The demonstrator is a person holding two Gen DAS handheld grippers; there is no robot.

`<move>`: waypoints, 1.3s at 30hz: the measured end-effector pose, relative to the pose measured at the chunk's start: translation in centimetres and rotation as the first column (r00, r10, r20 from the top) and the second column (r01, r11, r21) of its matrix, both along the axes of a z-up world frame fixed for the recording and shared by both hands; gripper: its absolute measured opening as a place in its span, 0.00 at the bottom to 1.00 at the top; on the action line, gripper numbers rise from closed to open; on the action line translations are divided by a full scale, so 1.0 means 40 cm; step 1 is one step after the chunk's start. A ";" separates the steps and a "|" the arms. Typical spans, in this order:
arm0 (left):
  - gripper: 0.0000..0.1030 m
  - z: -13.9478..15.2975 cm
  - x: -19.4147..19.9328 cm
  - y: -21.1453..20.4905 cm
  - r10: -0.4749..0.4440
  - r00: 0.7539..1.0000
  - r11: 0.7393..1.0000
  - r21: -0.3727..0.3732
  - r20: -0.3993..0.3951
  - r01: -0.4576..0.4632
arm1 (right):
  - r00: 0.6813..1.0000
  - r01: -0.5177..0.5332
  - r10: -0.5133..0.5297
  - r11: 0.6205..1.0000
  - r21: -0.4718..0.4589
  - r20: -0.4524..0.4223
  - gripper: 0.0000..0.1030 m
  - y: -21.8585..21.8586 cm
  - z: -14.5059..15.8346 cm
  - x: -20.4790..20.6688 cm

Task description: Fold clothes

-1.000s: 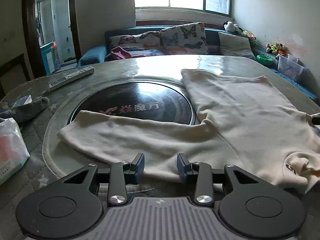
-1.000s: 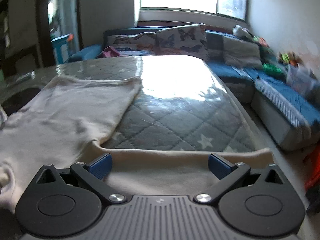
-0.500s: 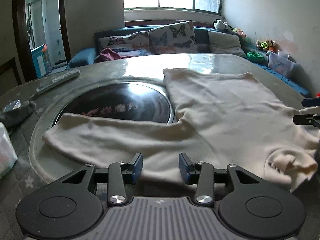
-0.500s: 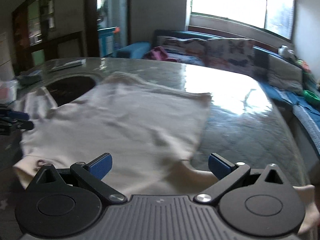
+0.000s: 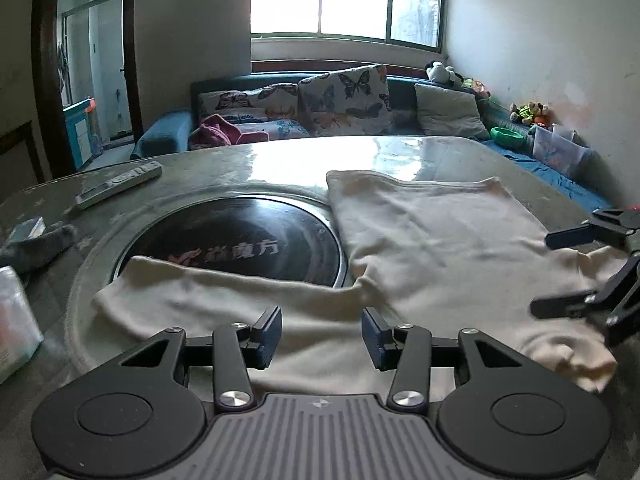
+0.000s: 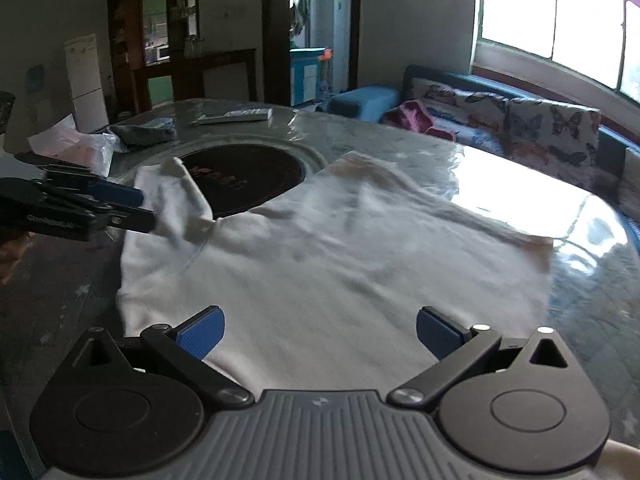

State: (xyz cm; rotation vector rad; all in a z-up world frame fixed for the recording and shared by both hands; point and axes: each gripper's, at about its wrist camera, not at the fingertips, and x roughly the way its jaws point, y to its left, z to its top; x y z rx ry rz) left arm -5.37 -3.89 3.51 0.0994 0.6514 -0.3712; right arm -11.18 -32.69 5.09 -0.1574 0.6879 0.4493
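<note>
A cream long-sleeved top [image 5: 432, 236] lies spread flat on the round table, one sleeve [image 5: 224, 300] stretched left over the dark centre disc [image 5: 244, 244]. My left gripper [image 5: 321, 334] is open, its jaws just above the sleeve near the armpit. My right gripper [image 6: 320, 332] is open wide over the body of the top [image 6: 340, 256]. The right gripper also shows at the right edge of the left wrist view [image 5: 584, 268], above the collar end. The left gripper shows at the left of the right wrist view [image 6: 132, 208], by the sleeve.
A remote [image 5: 120, 184], a grey sock [image 5: 36, 248] and a plastic bag [image 5: 12, 320] lie on the table's left side. A blue sofa with butterfly cushions [image 5: 344, 100] stands behind the table. The table's quilted cover [image 6: 600, 292] shows to the right.
My right gripper has swung left from the right sleeve to over the body of the top. My left gripper has stayed open over the left sleeve, shifting only slightly.
</note>
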 end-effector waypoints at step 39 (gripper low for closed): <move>0.48 -0.039 -0.002 0.103 0.057 0.995 0.992 -0.110 -0.078 -0.066 | 0.978 -0.207 0.201 0.960 -0.187 -0.047 1.00 0.350 -0.014 0.305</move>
